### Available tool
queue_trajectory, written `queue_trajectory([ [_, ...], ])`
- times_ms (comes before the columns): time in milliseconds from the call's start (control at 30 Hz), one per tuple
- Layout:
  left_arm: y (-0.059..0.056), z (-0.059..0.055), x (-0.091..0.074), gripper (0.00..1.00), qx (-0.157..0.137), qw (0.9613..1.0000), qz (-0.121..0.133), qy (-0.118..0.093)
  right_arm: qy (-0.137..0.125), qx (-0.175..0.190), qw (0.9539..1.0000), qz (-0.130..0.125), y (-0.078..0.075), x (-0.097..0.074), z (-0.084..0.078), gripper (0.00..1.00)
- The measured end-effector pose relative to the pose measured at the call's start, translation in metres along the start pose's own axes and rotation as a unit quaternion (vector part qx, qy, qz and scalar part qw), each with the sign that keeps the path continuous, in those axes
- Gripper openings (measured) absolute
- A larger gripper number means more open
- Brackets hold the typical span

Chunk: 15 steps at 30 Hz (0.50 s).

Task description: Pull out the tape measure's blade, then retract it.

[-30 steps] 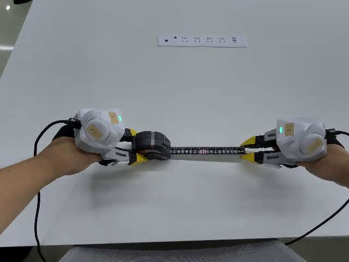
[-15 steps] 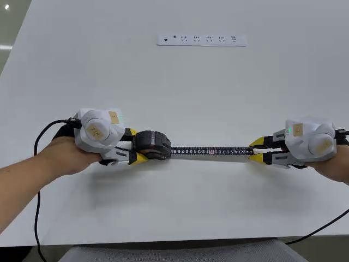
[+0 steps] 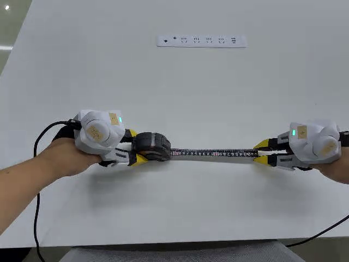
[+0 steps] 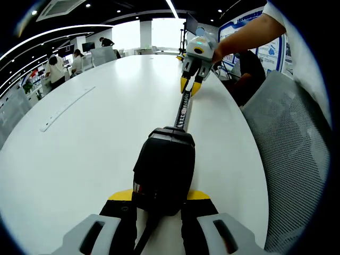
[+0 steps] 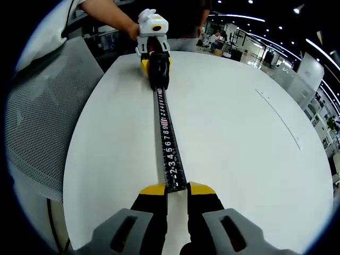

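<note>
Since the left gripper (image 3: 135, 146) clamps the tape measure case (image 4: 164, 170) as anchor, the right gripper (image 3: 262, 153), pinched shut on the blade (image 5: 169, 149) tip, holds it taut between them over the table (image 3: 180, 82).

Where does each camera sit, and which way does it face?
Head view: headset, looking down at the white table; both forearms, left gripper, right gripper.
Left gripper view: along its jaws over the boxy black tape measure case, toward the right gripper.
Right gripper view: along its jaws down the numbered black blade, toward the left gripper.
Shared: all show the blade.
</note>
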<state>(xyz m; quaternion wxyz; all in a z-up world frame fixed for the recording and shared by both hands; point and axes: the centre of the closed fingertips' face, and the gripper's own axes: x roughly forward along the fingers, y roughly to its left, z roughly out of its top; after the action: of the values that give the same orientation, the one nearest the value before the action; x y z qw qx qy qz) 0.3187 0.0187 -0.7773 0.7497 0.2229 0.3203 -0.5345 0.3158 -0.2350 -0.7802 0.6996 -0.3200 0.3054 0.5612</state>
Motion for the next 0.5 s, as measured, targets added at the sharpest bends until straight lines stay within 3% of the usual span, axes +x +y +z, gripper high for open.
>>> queue_trajectory([
  [500,0.0,0.0,0.001,0.29,0.0,1.0,-0.001,-0.002,0.014,0.005,0.9999,-0.006,-0.001,-0.011,-0.019,0.08],
])
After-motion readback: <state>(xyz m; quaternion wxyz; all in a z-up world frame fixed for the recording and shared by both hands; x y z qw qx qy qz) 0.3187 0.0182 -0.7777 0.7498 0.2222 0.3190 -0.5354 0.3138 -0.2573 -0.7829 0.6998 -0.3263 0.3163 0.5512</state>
